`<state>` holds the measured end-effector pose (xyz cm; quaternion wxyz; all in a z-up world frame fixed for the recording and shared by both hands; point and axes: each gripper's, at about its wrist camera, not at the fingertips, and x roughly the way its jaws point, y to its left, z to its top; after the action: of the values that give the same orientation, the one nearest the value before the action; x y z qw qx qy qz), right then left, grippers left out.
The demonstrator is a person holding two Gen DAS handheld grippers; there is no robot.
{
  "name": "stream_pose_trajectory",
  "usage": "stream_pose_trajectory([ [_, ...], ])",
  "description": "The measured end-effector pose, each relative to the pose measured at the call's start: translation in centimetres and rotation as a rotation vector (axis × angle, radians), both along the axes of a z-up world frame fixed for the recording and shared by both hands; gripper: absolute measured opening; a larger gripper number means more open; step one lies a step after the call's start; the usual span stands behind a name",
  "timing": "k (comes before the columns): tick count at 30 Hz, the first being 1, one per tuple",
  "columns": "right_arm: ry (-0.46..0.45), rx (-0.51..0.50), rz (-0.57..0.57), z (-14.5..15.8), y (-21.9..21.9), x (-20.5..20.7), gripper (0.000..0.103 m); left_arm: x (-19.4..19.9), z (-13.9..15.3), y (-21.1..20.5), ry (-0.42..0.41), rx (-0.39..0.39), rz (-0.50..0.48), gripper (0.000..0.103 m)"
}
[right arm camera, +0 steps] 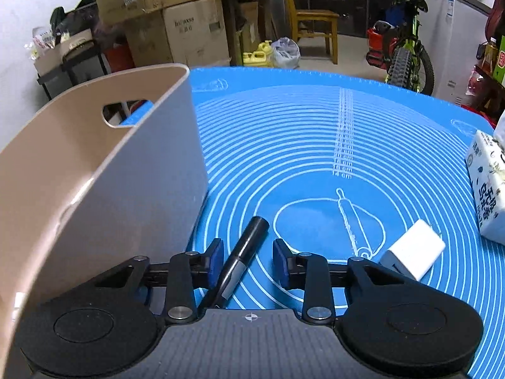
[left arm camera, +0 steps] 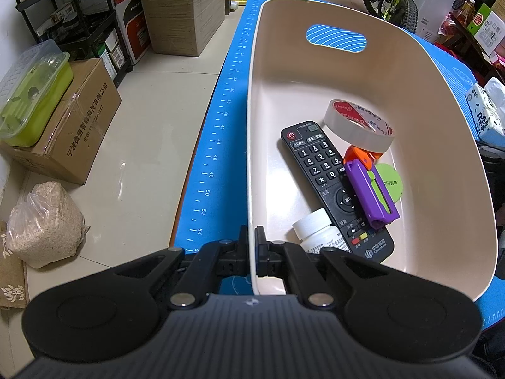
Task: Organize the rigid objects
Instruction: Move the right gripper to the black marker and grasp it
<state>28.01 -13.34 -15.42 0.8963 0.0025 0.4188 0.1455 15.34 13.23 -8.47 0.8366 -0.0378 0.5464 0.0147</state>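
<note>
Beige plastic bin [left arm camera: 372, 72] fills the frame's centre, its near rim clenched in the left gripper [left arm camera: 251, 246] jaws; a remote [left arm camera: 328, 183] lies inside. At lower centre, the right gripper [right arm camera: 248, 260] jaws stand released around a black marker [right arm camera: 243, 259] on the blue mat [right arm camera: 315, 145].

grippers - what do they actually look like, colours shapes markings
Both look alike. The left gripper and right gripper have a dark grey ribbed body with a small white crosshair mark, two round black discs at the sides, black linkage arms joined by silver pins, and short black fingers. The right one's finger pads are blue. No cables or sleeves show.
</note>
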Motion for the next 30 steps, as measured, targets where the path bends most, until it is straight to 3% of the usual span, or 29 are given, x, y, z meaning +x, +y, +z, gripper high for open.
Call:
stream_pose_trajectory([
  [4,0.013,0.008,-0.008,-0.6,-0.1,0.3,0.047,0.0,0.0,0.0,0.000,-0.001,0.000,0.004],
  [12,0.025,-0.119,0.005,-0.4,1.5,0.4,0.041,0.0,-0.1,0.1,-0.001,-0.003,0.005,0.004],
  [14,0.015,-0.107,-0.020,-0.5,1.4,0.0,0.038,0.0,-0.1,0.1,0.000,-0.002,0.006,0.004],
  [15,0.013,-0.092,-0.024,-0.5,1.3,-0.2,0.031,0.0,-0.1,0.1,0.000,-0.003,0.005,0.004],
  [21,0.005,-0.044,-0.086,-0.7,0.5,-0.6,0.023,-0.1,0.0,0.1,-0.001,-0.004,0.003,0.004],
  [30,-0.095,-0.007,-0.110,1.1,-0.7,-2.6,0.023,-0.1,0.0,0.1,-0.001,-0.005,0.003,0.004],
])
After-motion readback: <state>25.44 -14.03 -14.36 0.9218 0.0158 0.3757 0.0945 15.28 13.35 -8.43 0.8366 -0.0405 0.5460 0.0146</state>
